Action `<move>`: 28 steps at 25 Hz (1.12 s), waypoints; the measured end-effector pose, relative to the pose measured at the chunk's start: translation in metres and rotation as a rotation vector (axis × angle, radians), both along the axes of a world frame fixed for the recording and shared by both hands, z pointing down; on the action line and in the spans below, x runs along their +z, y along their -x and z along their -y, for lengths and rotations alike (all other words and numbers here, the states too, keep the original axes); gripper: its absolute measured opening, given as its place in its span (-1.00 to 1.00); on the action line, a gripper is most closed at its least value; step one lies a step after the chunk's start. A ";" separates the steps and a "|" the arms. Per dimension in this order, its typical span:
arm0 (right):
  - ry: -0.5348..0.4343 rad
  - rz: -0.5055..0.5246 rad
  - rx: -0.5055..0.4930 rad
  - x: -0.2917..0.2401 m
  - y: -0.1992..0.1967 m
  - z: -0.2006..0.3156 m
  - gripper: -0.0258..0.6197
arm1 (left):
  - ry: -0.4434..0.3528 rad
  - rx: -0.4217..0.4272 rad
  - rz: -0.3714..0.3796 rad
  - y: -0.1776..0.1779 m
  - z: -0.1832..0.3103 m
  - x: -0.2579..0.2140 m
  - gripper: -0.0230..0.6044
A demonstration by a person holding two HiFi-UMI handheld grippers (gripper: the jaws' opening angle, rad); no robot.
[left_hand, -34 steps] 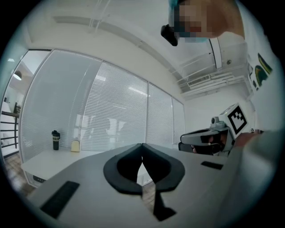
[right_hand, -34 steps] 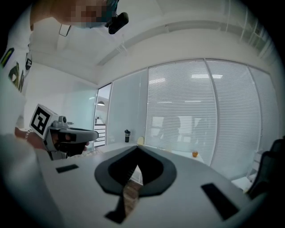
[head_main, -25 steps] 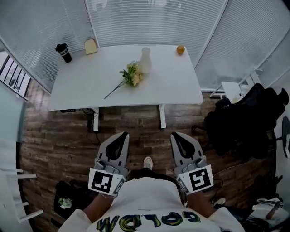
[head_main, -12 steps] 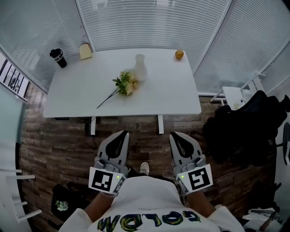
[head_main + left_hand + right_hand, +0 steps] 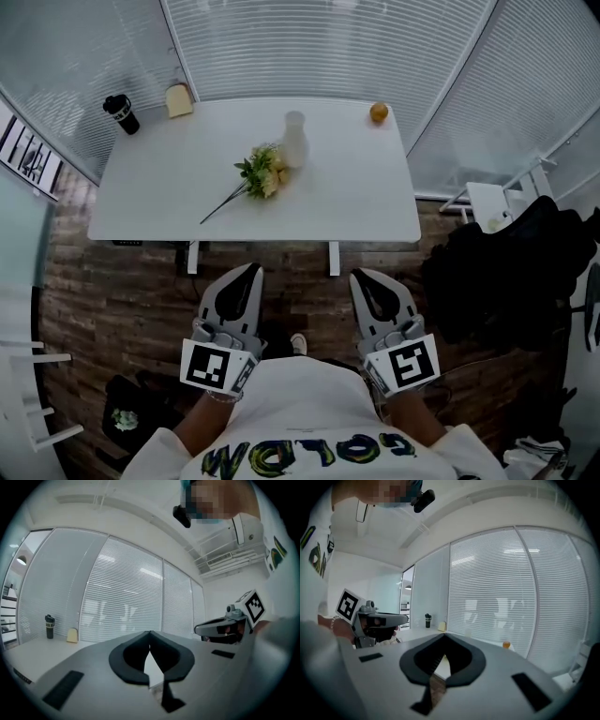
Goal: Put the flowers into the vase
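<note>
Hanging short of table [image 5: 356,192], left gripper [image 5: 253,269], right gripper [image 5: 357,276], fingers [image 5: 176,660] closed empty, flowers [image 5: 260,173] beside vase [image 5: 294,141], hidden in gripper views

Hardly any readable print

We found yellow-green lettering [image 5: 309,457] on the person's white shirt [image 5: 300,398], at the near edge of the head view. It was upside down and cut off, and we made out roughly "COLO" and nothing surer. The square marker [image 5: 208,365] on the left gripper [image 5: 251,270] and its twin on the right gripper [image 5: 357,276] bore black-and-white code patterns, not letters.
</note>
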State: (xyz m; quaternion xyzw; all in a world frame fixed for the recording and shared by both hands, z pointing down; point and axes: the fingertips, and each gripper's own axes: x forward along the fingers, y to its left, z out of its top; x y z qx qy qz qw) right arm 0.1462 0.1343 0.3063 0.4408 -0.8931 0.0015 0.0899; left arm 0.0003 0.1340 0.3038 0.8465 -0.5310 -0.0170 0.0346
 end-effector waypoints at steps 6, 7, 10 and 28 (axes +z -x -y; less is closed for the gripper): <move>0.015 -0.004 0.001 0.005 -0.004 0.013 -0.89 | 0.005 -0.007 0.001 -0.002 0.014 0.002 -0.89; 0.016 -0.003 0.000 0.005 -0.004 0.015 -0.89 | 0.003 -0.008 0.003 -0.002 0.015 0.001 -0.89; 0.017 0.001 -0.006 0.005 0.001 0.020 -0.89 | 0.002 -0.014 0.006 0.002 0.019 0.000 -0.88; 0.034 -0.013 -0.029 0.014 0.051 0.094 -0.89 | 0.038 0.007 0.039 0.043 0.093 0.016 -0.88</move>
